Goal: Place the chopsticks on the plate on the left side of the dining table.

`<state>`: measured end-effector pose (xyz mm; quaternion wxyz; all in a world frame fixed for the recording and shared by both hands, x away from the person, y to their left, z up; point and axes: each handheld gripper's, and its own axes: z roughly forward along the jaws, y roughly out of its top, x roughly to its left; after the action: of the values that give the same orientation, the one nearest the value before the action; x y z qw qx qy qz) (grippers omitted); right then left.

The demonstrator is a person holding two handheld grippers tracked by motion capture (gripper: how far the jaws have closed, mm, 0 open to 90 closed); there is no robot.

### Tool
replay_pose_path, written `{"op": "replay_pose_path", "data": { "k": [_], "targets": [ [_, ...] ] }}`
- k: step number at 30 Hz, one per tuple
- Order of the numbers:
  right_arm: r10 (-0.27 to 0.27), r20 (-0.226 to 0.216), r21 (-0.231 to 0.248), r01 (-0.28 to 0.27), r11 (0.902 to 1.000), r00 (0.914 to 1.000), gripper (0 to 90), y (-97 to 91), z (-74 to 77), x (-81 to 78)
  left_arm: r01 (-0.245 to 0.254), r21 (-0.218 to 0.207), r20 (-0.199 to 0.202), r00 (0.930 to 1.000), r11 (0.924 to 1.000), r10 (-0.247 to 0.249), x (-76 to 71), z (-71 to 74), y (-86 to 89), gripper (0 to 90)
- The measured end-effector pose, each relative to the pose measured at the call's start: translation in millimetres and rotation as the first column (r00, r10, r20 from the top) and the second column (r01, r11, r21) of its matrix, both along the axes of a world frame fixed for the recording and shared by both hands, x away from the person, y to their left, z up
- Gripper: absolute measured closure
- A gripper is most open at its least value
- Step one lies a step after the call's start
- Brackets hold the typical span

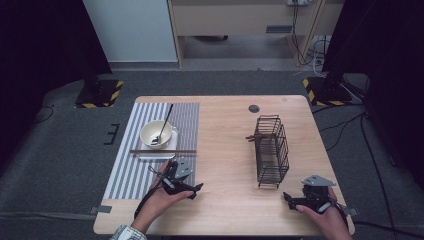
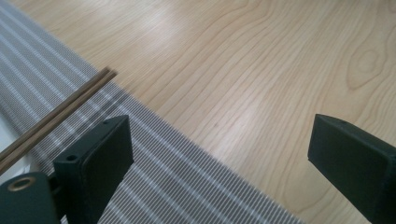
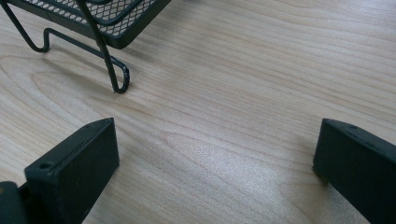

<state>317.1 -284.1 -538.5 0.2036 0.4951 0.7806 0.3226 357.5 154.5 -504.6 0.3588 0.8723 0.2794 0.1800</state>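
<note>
Both jaws spread, empty. Left hand-held gripper (image 1: 192,190) should be lowered square over the chopsticks (image 2: 56,116); pinched mid-length, kept level.

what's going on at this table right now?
A person sits at a wooden table with a gripper in each hand. The left gripper rests by the edge of a striped mat, jaws open and empty, near chopsticks lying across a white tray that holds a bowl with a spoon in it. The right gripper sits open and empty at the near right, just short of a black wire rack. Nothing is gripped yet.
</note>
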Motion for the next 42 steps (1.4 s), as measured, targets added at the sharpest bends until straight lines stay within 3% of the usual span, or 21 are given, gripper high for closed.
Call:
{"op": "replay_pose_path", "data": {
  "k": [18, 37, 42],
  "targets": [
    [0.002, 0.000, 0.000, -0.002, 1.0000, 1.0000, 0.2, 0.0, 0.1, -0.1, 0.094, 0.019, -0.032, 0.9952, 0.9954, -0.093, 9.3, -11.7, -60.9, 5.9],
    [0.005, -0.002, 0.001, -0.005, 1.0000, 1.0000, 0.2, 0.0, 0.2, -0.3, 0.131, -0.018, -0.063, 0.9893, 0.9913, -0.131, 15.5, -15.3, -85.4, 6.0],
    [0.005, -0.002, 0.001, -0.005, 1.0000, 1.0000, 0.2, 0.0, 0.2, -0.3, 0.140, -0.006, -0.083, 0.9867, 0.9901, -0.140, 19.6, -20.0, -94.3, 5.8]
  ]
}}
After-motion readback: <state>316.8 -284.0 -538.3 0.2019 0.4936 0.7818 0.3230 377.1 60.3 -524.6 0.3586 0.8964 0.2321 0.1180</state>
